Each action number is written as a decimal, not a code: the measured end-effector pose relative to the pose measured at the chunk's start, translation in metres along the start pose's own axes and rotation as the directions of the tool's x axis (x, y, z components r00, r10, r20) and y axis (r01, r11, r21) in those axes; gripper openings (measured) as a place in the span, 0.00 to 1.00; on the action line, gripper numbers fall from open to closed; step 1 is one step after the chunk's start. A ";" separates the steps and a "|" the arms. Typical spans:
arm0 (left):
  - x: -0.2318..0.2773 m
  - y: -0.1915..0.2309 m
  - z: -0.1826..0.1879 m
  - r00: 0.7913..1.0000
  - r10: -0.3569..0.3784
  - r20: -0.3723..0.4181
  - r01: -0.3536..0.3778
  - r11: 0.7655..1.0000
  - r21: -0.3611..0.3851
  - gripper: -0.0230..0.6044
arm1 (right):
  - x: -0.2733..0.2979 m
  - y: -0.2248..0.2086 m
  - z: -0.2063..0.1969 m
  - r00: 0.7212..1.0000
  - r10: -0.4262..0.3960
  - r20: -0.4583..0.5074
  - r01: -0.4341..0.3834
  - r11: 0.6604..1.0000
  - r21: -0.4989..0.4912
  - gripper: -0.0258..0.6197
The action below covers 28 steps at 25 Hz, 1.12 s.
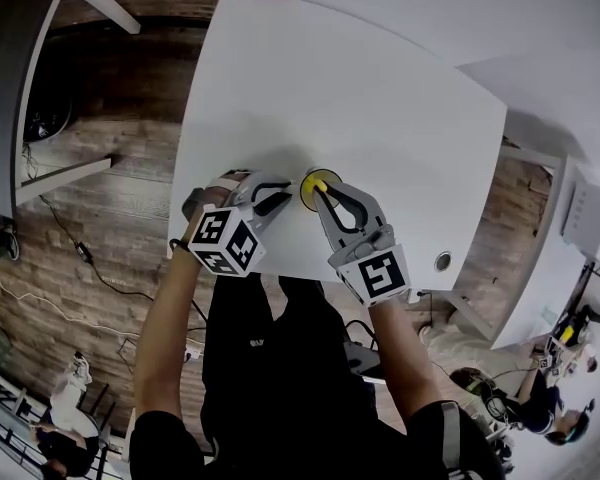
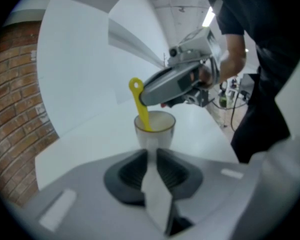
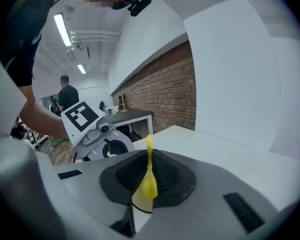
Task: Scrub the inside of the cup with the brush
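Observation:
A small pale cup (image 1: 311, 190) with a yellowish inside stands on the white table (image 1: 380, 98) near its front edge. My left gripper (image 1: 280, 197) is shut on a white strip at the cup's (image 2: 155, 129) near side, seen between the jaws of the left gripper (image 2: 152, 160). My right gripper (image 1: 321, 189) comes from the right and is shut on the yellow brush (image 2: 139, 104), which slants down into the cup. In the right gripper view the brush (image 3: 149, 180) sits pinched in the right gripper (image 3: 149, 185), with the cup's rim (image 3: 141, 205) just below. The brush's head is hidden inside the cup.
A round grommet hole (image 1: 442, 261) lies in the table's front right corner. Brick-patterned floor (image 1: 110, 228) shows to the left, and further white tables (image 1: 540, 88) stand to the right. A person (image 3: 67, 97) stands far off by another table.

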<state>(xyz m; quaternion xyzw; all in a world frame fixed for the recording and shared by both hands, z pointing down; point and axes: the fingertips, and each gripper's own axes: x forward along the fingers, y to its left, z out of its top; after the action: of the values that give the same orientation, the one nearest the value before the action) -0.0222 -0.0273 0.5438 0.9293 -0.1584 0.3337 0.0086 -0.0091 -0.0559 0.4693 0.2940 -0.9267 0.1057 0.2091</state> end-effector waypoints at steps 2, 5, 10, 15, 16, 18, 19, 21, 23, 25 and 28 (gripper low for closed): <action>0.000 0.000 0.000 1.000 0.003 0.000 -0.003 1.000 -0.002 0.13 | 0.003 0.001 -0.005 1.000 -0.002 -0.029 0.002 1.000 0.004 0.09; 0.000 0.000 -0.001 1.000 0.006 0.000 -0.006 1.000 -0.005 0.13 | 0.008 0.004 -0.009 0.999 0.000 -0.043 0.000 1.000 0.003 0.09; 0.000 0.000 -0.001 1.000 0.019 0.000 -0.019 1.000 -0.009 0.13 | 0.013 0.009 -0.013 0.997 -0.004 -0.079 -0.001 0.998 -0.059 0.09; -0.001 0.001 -0.002 1.000 0.029 -0.003 -0.029 0.999 -0.021 0.13 | 0.018 0.009 -0.016 0.993 0.015 -0.116 -0.020 0.999 -0.039 0.09; -0.001 0.001 -0.002 0.999 0.032 -0.003 -0.032 0.999 -0.027 0.13 | 0.019 0.008 -0.016 0.992 0.018 -0.127 -0.023 0.999 -0.037 0.09; -0.001 0.000 -0.003 0.999 0.038 -0.003 -0.038 0.998 -0.042 0.13 | 0.021 0.008 -0.018 0.989 0.023 -0.148 -0.028 0.999 -0.033 0.09; -0.001 0.000 -0.003 0.999 0.041 -0.003 -0.042 0.998 -0.051 0.13 | 0.021 0.007 -0.018 0.988 0.023 -0.155 -0.028 0.999 -0.031 0.09; 0.000 -0.001 -0.002 0.999 0.052 -0.003 -0.052 0.996 -0.070 0.13 | 0.019 0.005 -0.017 0.987 0.016 -0.160 -0.023 0.999 -0.037 0.09; 0.001 0.001 -0.003 0.997 0.077 -0.006 -0.077 0.993 -0.086 0.14 | 0.018 0.003 -0.016 0.987 0.003 -0.159 -0.011 0.999 -0.051 0.09; 0.000 0.002 -0.005 0.994 0.104 -0.013 -0.105 0.989 -0.103 0.14 | 0.016 0.001 -0.015 0.988 -0.009 -0.157 0.000 0.998 -0.057 0.09; -0.001 0.003 -0.008 0.991 0.131 -0.030 -0.134 0.982 -0.132 0.16 | 0.009 -0.002 -0.015 0.989 -0.022 -0.146 0.016 0.999 -0.044 0.09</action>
<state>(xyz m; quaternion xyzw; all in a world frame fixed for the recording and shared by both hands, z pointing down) -0.0285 -0.0290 0.5495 0.9103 -0.2416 0.3322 0.0505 -0.0099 -0.0575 0.4874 0.2897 -0.9080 0.1051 0.2838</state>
